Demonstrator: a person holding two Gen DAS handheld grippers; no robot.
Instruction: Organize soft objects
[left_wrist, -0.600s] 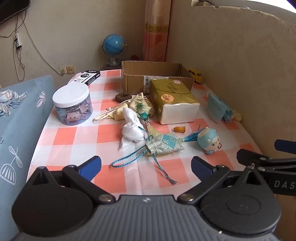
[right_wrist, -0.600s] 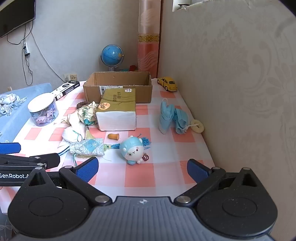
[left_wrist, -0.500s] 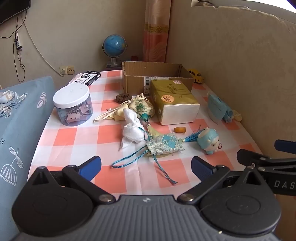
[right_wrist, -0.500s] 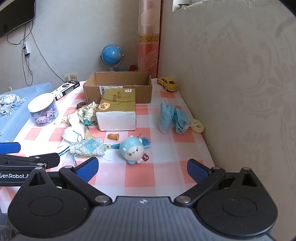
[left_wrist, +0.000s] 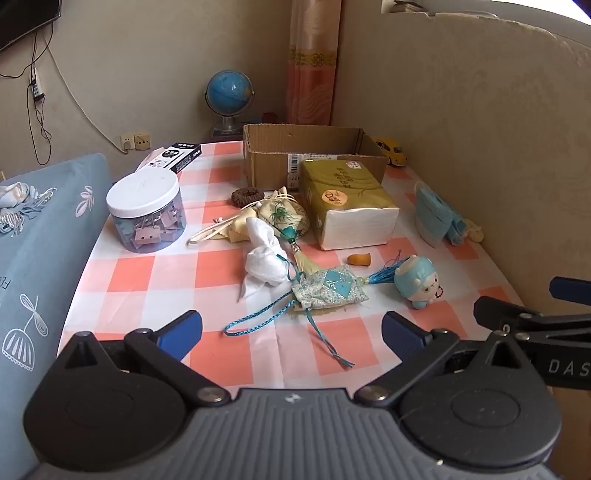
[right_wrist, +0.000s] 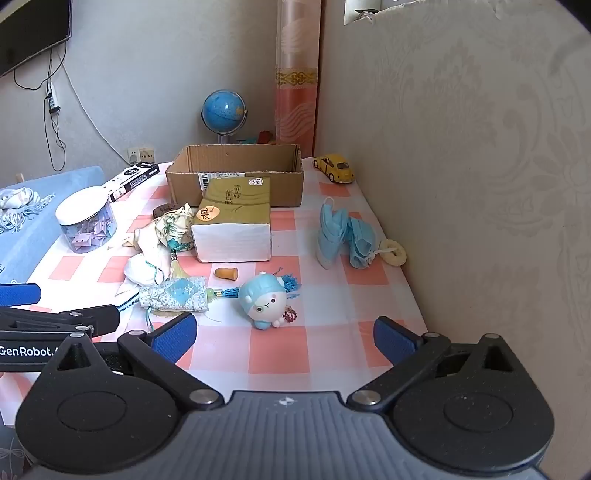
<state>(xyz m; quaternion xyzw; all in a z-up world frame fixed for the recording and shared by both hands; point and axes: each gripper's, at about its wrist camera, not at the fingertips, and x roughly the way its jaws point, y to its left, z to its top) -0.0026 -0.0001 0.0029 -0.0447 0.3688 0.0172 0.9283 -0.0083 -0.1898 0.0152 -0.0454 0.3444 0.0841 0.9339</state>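
Both the left hand-held gripper (left_wrist: 291, 328) and the right hand-held gripper (right_wrist: 284, 332) hang wide and empty above the checked tabletop (left_wrist: 221, 369). The soft blue plush toy (right_wrist: 266, 301) lies near the patterned sachet (left_wrist: 328, 291), in front of the cardboard box (right_wrist: 236, 177).

So I've got a table (left_wrist: 140, 273) with a pink-and-white checked cloth. Sitting on it: an open cardboard box (right_wrist: 236, 173) at the back, a tissue pack (right_wrist: 234, 229) right in front of it, a clear jar of binder clips (left_wrist: 147, 216) on the left, a yellow toy car (right_wrist: 334, 168) by the wall, blue face masks (right_wrist: 341, 236), a blue plush (right_wrist: 266, 301), a patchwork sachet (left_wrist: 327, 290), a white cloth bundle (left_wrist: 264, 258) and a little orange cap (left_wrist: 360, 259).
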